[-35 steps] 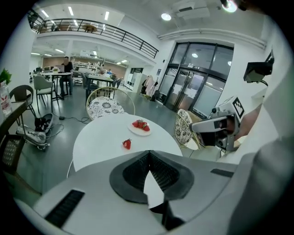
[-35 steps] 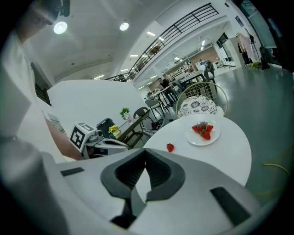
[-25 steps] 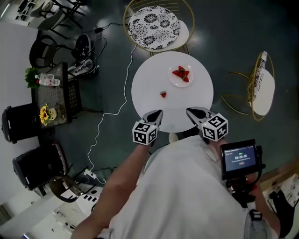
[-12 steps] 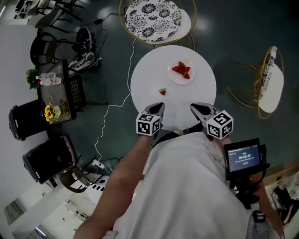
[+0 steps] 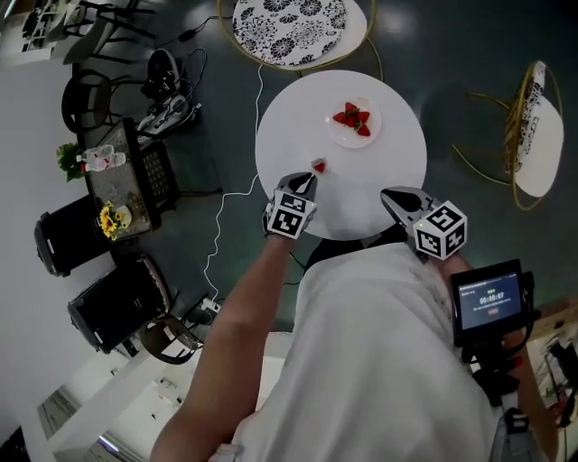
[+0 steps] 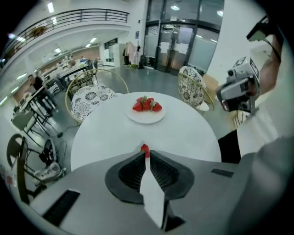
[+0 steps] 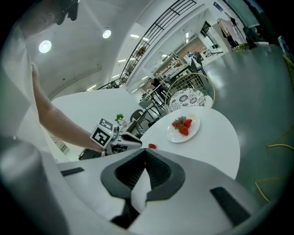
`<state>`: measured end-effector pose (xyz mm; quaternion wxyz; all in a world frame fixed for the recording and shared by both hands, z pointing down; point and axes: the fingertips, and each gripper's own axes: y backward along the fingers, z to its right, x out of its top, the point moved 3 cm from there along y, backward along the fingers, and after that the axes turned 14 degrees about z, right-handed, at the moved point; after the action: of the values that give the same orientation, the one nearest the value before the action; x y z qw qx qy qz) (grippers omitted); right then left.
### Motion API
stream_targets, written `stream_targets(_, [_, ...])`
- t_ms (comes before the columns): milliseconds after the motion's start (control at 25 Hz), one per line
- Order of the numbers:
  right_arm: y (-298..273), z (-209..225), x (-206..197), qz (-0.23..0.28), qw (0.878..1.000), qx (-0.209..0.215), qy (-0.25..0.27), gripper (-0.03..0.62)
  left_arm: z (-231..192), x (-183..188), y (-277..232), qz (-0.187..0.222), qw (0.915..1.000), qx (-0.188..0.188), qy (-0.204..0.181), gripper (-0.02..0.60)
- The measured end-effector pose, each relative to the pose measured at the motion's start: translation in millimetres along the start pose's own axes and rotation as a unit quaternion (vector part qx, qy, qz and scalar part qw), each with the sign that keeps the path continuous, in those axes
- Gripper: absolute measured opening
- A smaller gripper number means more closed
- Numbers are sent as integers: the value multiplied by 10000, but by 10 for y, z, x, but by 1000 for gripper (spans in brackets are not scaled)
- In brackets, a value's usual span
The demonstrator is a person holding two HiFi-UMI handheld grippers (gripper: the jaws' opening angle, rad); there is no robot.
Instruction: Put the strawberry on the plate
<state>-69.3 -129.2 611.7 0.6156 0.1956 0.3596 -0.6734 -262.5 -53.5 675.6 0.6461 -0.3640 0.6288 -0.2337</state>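
Observation:
A small loose strawberry (image 5: 318, 166) lies on the round white table (image 5: 397, 162), left of centre. Farther back stands a white plate (image 5: 349, 135) holding several strawberries (image 5: 354, 118). My left gripper (image 5: 310, 179) is shut, its tips just short of the loose strawberry (image 6: 144, 148), with nothing between the jaws. My right gripper (image 5: 388, 194) is also shut and empty, over the table's near right edge. In the right gripper view the loose strawberry (image 7: 152, 146) sits just in front of the left gripper (image 7: 124, 139), with the plate (image 7: 180, 136) beyond.
A chair with a patterned cushion (image 5: 289, 27) stands behind the table and a wire chair (image 5: 535, 126) to its right. A white cable (image 5: 237, 194) runs across the floor at left, near a dark side table with flowers (image 5: 113, 185). A small screen (image 5: 492, 302) hangs at my right.
My left gripper has moved forward over the table until its tips are right behind the loose strawberry. The right gripper stays at the near edge.

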Motion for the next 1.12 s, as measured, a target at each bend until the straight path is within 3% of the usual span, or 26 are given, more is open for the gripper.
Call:
stream_targets(160, [-20, -261, -163, 112, 9996, -248, 3, 8, -89, -144, 120, -244, 9925, -462, -1107, 12])
stream_targets(240, [-12, -276, -175, 186, 9990, -404, -16, 8, -108, -127, 91, -323, 9851, -705, -1533, 61])
stream_targets(360, [1, -204, -96, 338, 9977, -581, -126, 8, -127, -45, -49, -557, 9698, -1044, -2134, 68])
stream_targets(520, [27, -169, -111, 493, 9957, -728, -304, 8, -81, -32, -243, -988, 9468, -1408, -2718, 144])
stream_targets(600, [45, -158, -142, 583, 9942, -800, -426, 8, -42, -29, -346, -1085, 9406, -1526, -2831, 144])
stream_targets(880, [113, -31, -77, 861, 9884, -1061, -665, 8, -37, -25, -676, -1307, 9316, -1624, -2978, 144])
stream_targets(1120, [209, 27, -84, 1038, 9833, -1332, -683, 8, -70, -65, -752, -1281, 9362, -1588, -2861, 141])
